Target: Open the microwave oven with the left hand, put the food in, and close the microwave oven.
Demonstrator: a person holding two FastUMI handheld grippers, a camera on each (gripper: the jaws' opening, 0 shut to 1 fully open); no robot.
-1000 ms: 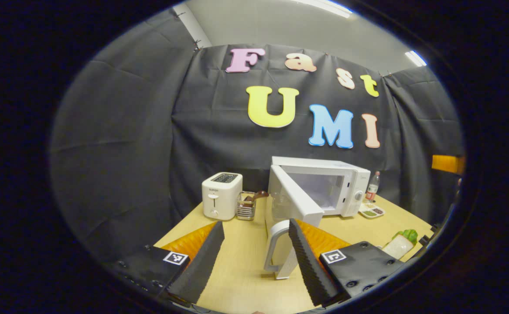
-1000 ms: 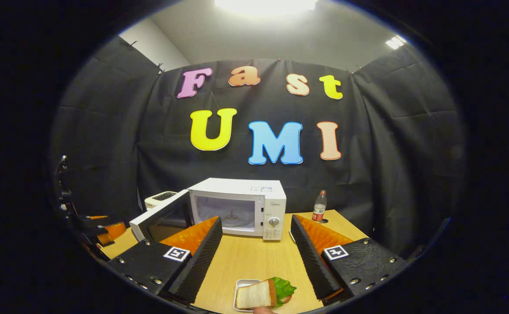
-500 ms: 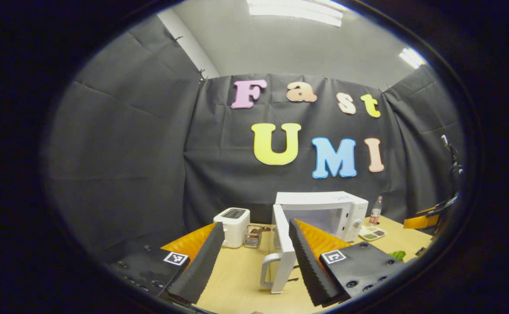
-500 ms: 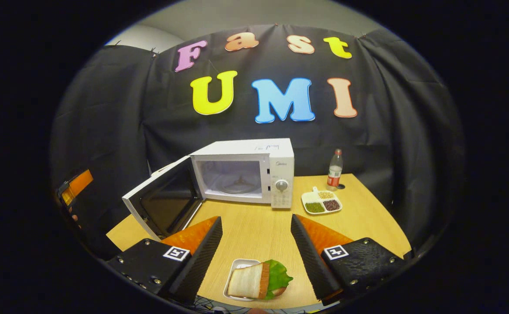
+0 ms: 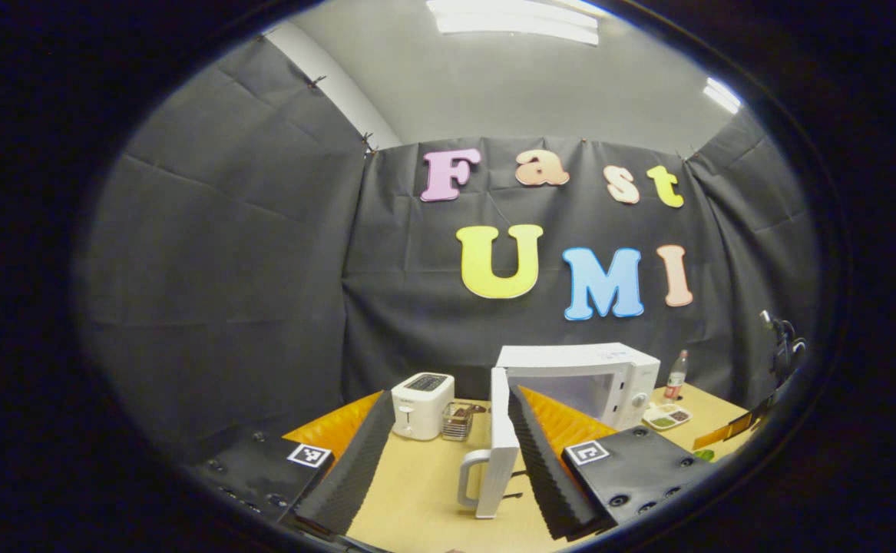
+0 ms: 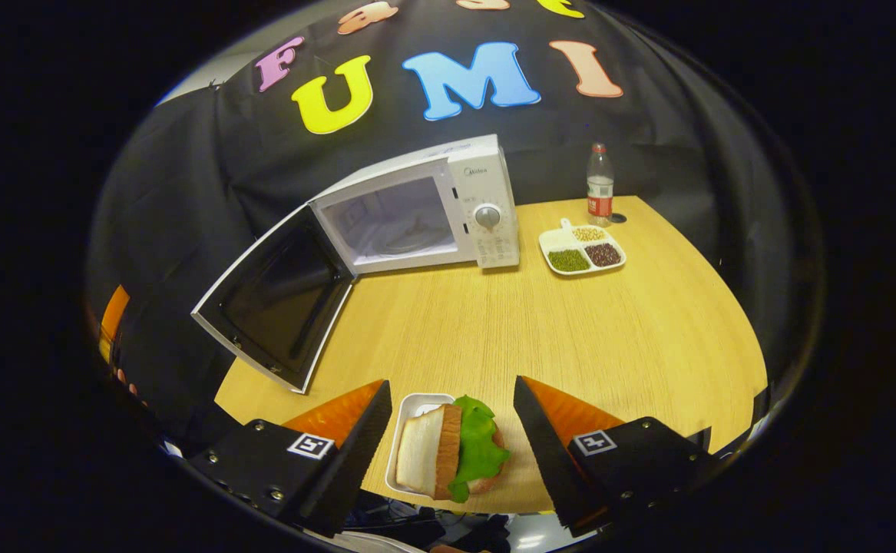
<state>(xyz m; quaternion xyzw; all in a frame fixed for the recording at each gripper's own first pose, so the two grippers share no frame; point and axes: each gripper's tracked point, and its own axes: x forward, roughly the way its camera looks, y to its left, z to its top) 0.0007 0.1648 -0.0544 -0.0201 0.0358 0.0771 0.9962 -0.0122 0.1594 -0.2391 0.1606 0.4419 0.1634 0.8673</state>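
Our right gripper (image 6: 451,430) hangs spread over the sandwich (image 6: 455,453).
It looks soft and loose; we would pinch its small tray (image 6: 405,449), left gripper (image 5: 448,453) apart.

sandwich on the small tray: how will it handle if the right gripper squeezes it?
Likely soft: the sandwich is bread slices standing on edge, so a squeeze would probably compress them. The lettuce hangs loose and may slip out. The shallow white tray looks light; it could slide on the smooth table if nudged.
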